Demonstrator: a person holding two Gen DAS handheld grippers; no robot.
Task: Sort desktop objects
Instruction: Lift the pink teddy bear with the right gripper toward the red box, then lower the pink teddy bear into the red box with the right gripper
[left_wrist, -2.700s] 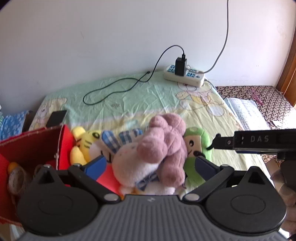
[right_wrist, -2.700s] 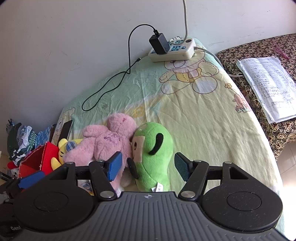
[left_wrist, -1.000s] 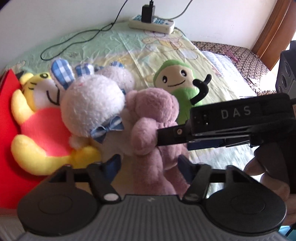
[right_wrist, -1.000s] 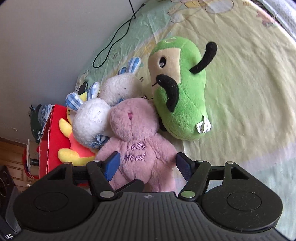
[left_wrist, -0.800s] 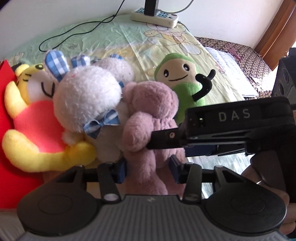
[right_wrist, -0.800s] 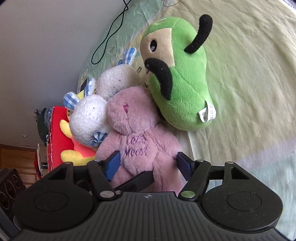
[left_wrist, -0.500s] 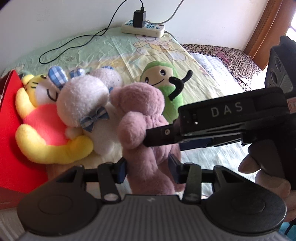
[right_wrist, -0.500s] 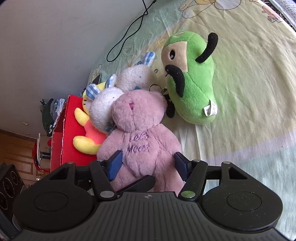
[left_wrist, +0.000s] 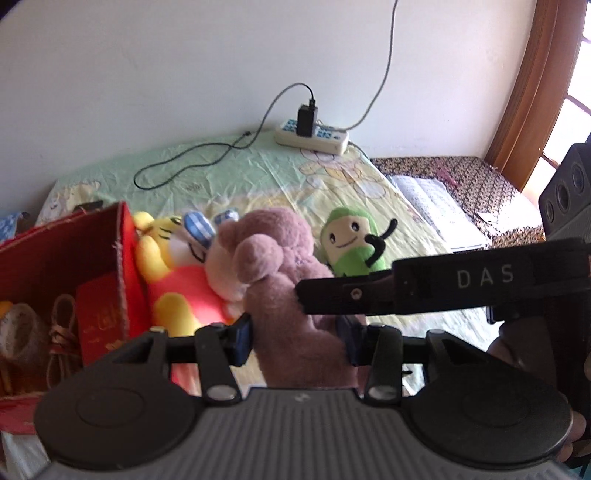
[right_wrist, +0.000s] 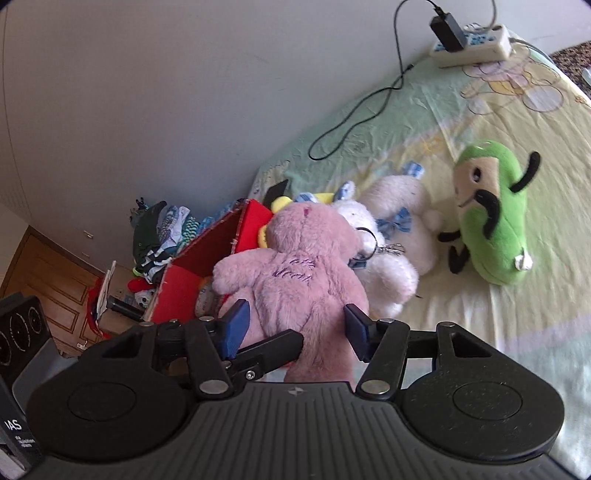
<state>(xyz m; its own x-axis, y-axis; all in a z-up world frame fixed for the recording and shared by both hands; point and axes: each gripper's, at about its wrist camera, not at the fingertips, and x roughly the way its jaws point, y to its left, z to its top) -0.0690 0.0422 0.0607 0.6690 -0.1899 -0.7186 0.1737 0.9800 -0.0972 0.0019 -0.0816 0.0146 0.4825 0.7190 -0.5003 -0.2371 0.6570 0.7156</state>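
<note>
A pink plush bear (left_wrist: 280, 258) (right_wrist: 303, 266) hangs above the bed, gripped at its lower body from two sides. My left gripper (left_wrist: 295, 338) is shut on it, blue pads sunk into the fur. My right gripper (right_wrist: 295, 326) has its pads against the bear's flanks and its jaws are still closing. One right finger (left_wrist: 343, 295) crosses the left wrist view. The open red box (left_wrist: 122, 251) (right_wrist: 207, 251) stands just left of the bear.
On the bed lie a yellow tiger plush (left_wrist: 166, 258), a white bunny with blue bows (right_wrist: 395, 221) and a green plush (right_wrist: 487, 214). The box holds small items. A power strip (left_wrist: 312, 138) with cables sits by the wall, papers (left_wrist: 432, 206) at right.
Both grippers have risen with the pink bear, lifting it off the pile of plush toys. The left jaws closed onto it. The red box's inside has come into view.
</note>
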